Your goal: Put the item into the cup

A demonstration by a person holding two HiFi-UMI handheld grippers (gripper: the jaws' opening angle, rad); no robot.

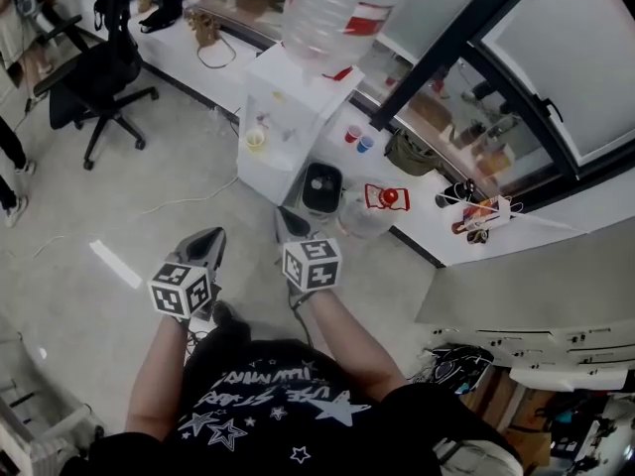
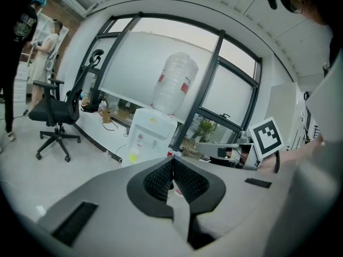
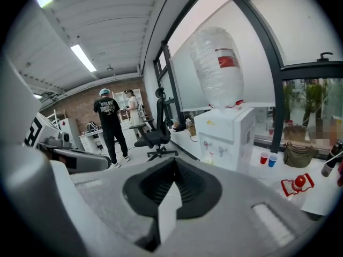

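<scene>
Left claw (image 2: 172, 173) and right claw (image 3: 172, 178), each fully closed on nothing, face the white water dispenser (image 1: 283, 127). Small red plastic cup (image 1: 352, 134) and blue plastic cup (image 1: 366, 144) stand just beside the dispenser on the white surface (image 1: 179, 56).

Red cup (image 1: 352, 134) and blue cup (image 1: 365, 144) stand upright, just beside each other, on the white ledge (image 1: 427, 228). The item (image 1: 387, 197), probably a red ball in a red-and-white pack, lies flat on the same ledge, near the cups but apart from them.
</scene>
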